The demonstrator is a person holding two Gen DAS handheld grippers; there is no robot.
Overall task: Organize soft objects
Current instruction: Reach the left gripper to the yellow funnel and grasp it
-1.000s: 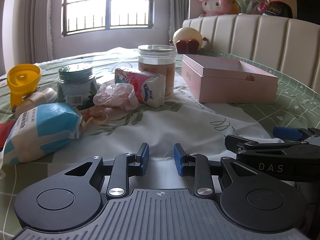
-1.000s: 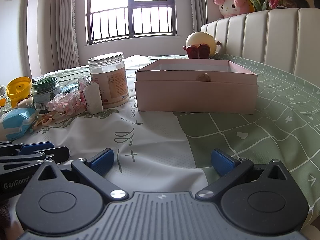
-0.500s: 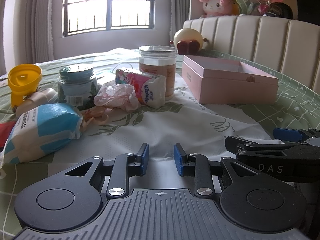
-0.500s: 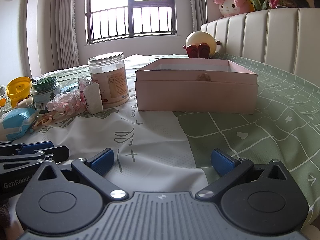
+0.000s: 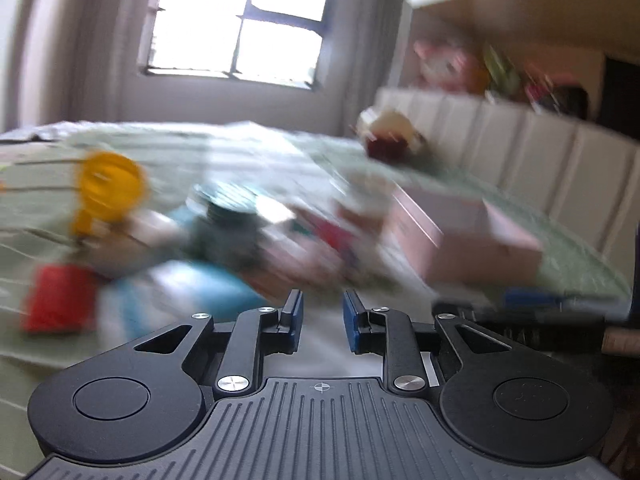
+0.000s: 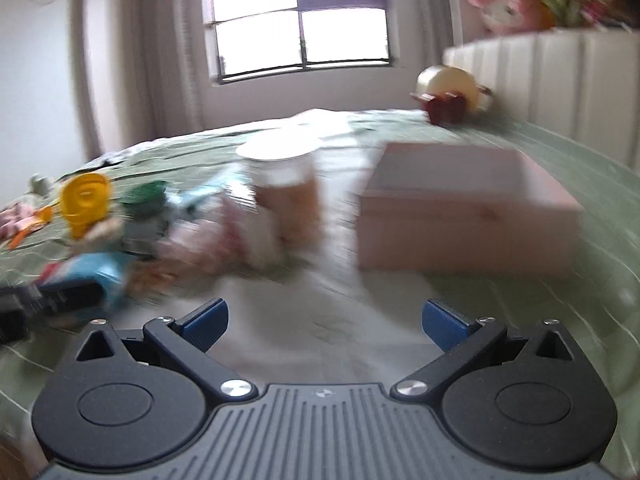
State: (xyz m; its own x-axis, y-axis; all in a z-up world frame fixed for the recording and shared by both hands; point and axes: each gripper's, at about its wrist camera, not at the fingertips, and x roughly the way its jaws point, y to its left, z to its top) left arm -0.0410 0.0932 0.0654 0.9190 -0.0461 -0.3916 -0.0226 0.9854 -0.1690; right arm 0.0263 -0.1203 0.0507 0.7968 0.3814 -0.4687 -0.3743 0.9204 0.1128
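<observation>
Nothing is sorted yet: the soft things, a blue pack [image 6: 98, 270] and a pink cloth [image 6: 192, 248], it seems through the blur, are left on the bed beside the pink box [image 6: 468, 220]. The left gripper [image 5: 320, 316], whose jaws have just been closing, is kept narrow and empty; the right gripper [image 6: 326, 318] is spread wide and empty

Motion-blurred clutter [image 5: 248, 248] beside pink box [image 6: 468, 216]

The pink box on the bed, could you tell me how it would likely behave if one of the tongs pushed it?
The pink box looks like stiff card with straight walls, so it would probably keep its shape. It sits low and wide, so tipping seems unlikely. Its top is open and little shows inside, so it is likely light and may slide or drag on the soft bedcover.
</observation>
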